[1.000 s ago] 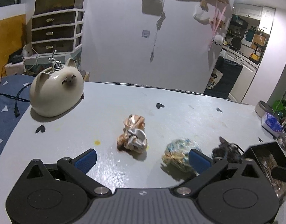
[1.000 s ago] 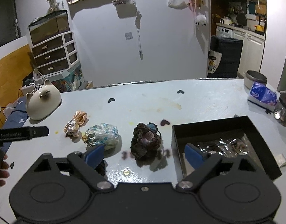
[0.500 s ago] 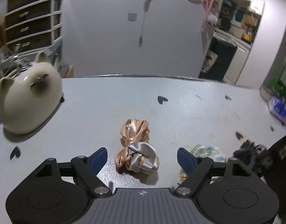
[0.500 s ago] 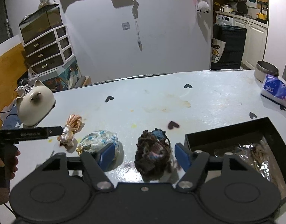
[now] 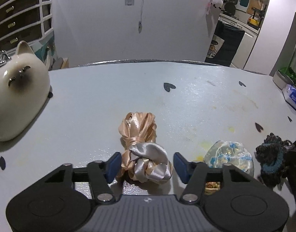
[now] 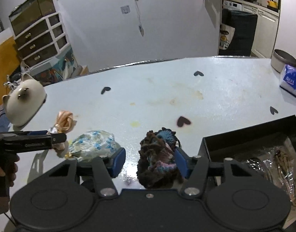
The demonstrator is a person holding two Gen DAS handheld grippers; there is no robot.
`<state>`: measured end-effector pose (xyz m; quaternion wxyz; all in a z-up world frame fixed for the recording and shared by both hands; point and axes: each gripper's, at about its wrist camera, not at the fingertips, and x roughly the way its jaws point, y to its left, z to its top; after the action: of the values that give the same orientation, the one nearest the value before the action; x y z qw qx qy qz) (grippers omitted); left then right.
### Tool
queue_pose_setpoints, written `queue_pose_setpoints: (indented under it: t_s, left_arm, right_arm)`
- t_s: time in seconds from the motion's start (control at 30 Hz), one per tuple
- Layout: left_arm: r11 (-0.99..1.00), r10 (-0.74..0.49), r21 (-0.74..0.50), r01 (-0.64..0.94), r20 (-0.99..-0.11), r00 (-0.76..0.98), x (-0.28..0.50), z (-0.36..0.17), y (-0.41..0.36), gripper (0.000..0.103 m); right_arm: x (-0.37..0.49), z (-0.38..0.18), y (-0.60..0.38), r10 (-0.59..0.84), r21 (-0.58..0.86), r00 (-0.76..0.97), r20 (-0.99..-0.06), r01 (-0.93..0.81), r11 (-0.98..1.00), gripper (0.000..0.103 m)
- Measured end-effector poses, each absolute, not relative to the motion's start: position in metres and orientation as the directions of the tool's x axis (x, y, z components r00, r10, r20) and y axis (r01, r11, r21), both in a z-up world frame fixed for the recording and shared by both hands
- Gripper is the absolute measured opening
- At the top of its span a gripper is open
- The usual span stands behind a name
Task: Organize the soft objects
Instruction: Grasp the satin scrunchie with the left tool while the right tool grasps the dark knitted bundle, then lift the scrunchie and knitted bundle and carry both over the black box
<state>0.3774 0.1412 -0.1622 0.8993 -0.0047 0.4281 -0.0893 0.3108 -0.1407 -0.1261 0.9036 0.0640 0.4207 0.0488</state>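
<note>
Straddling the satin scrunchie bundle (image 5: 143, 154), your left gripper (image 5: 147, 166) has its blue pads on either side of the silver lower end; the jaws have just been closing, the left pad looks to brush the fabric and a sliver of table shows beside the right one. The bundle's long axis runs up the frame, peach end pointing away from you, low in the centre. Your right gripper (image 6: 149, 160) brackets the dark knitted scrunchie (image 6: 157, 158), jaws likewise just closing: the right pad touches the yarn, the left pad stands clear. That clump is roundish, with no clear axis. Between them lies the blue-patterned scrunchie (image 6: 93, 147), stretched left to right. Only the right view shows the black box (image 6: 250, 133) interior at lower right and your hand (image 6: 4, 166) gripping the left tool; the left view shows the cat figurine (image 5: 18, 100) large at left.
</note>
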Motion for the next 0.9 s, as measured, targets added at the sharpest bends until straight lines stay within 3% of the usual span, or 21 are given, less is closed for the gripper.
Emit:
queue_pose_setpoints:
  t_s: [0.33,0.4,0.7,0.9]
  left_arm:
    - [0.983,-0.177,-0.109,0.15,-0.79,0.587,0.38,-0.168,0.143,0.031]
    - [0.983,-0.176,-0.11,0.148,-0.794,0.582,0.378,-0.169,0.144,0.027]
    - [0.982,-0.188,-0.139,0.127,-0.793,0.579,0.364,-0.169,0.15,0.022]
    - [0.983,-0.186,-0.153,0.105,-0.793,0.581,0.344,-0.163,0.152,0.022]
  right_arm:
    - [0.328,-0.144,-0.137,0.12,0.143,0.591,-0.798,-0.009,0.99,0.055]
    - [0.329,-0.146,-0.137,0.115,0.136,0.582,-0.805,-0.008,0.991,0.047]
    - [0.322,-0.144,-0.136,0.113,0.122,0.575,-0.811,-0.023,0.992,0.022]
    - [0.303,-0.141,-0.13,0.152,0.142,0.563,-0.812,-0.062,0.988,0.019]
